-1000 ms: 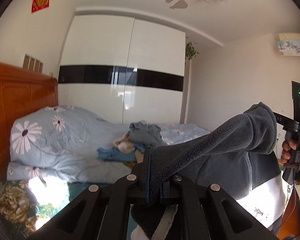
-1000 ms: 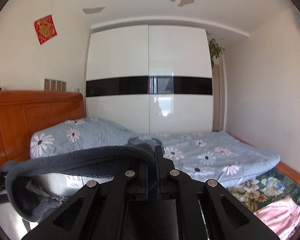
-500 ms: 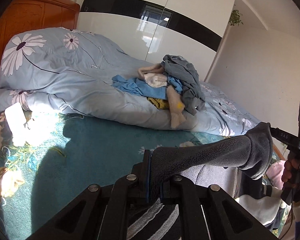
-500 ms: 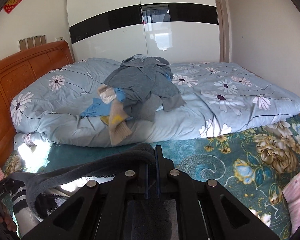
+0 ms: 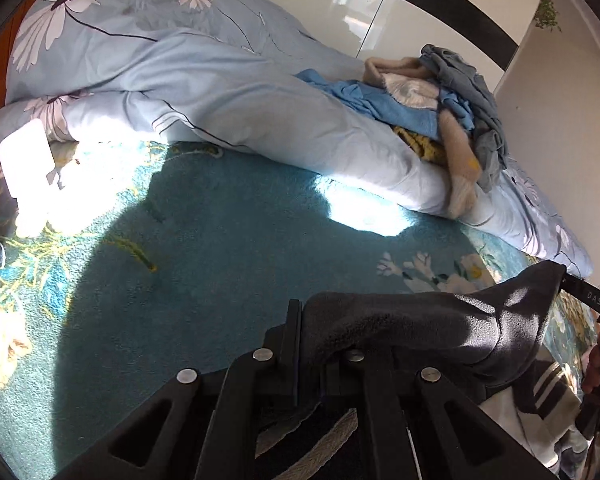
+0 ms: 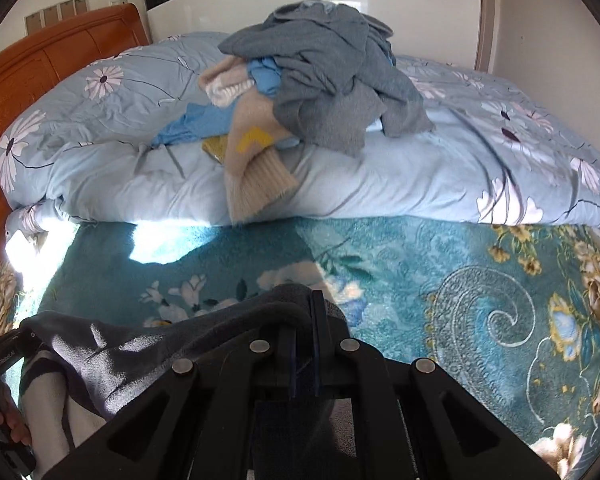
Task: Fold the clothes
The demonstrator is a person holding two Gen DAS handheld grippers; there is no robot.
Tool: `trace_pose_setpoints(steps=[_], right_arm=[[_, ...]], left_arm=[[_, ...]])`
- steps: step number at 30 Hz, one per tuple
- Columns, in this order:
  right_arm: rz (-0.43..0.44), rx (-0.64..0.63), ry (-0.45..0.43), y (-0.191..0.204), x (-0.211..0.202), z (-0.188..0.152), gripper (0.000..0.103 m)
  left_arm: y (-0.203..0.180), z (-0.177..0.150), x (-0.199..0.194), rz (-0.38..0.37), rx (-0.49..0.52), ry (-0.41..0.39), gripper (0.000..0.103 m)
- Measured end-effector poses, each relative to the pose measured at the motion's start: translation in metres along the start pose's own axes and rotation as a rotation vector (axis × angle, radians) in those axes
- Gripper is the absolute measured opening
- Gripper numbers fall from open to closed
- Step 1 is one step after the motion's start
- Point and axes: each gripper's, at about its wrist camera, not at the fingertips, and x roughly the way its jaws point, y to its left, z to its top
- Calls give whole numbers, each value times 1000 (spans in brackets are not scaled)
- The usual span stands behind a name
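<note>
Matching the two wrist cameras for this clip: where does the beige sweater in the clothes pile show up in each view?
Left wrist: the beige sweater is at the upper right, hanging down the front of the light blue quilt.
Right wrist: the beige sweater is at upper centre, left of the grey garment.
Shared landmark: the teal floral blanket below the quilt.
</note>
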Motion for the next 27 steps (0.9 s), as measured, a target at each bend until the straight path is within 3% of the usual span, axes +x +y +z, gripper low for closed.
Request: trace_pose_setpoints(steps=[7,10,11,12,13,15,16,21,27], right_arm=[[22,-35,37,0,1,-7,9],[38,-72,24,2,-15,-13,36],[49,-81,16,2,-23,-15,48],[60,-89,7,2,-30,-18,51],[70,-96,-1,1,-38,-21,51],[91,-98,-20,-4,-54,-29,52],[102,-93,-38,-10,-63,-33,52],[78,-7,-100,-71,-119,-73,61],[-77,162,-69,-167,-167,-156,62]], left_arm=[[-3,0,25,34,-7,66,9],[-6,1,21,34,-7,83,13],[-7,1,16,28,-2,89,19],[-9,-1,8,21,10,85,28],[-12,-2,0,14,24,78,34],[-16,-6,-19,0,54,56,58],[-17,-8,-30,-5,70,38,60],[-17,-21,-82,8,70,-61,64],[-27,-47,-115,-34,39,-136,69]])
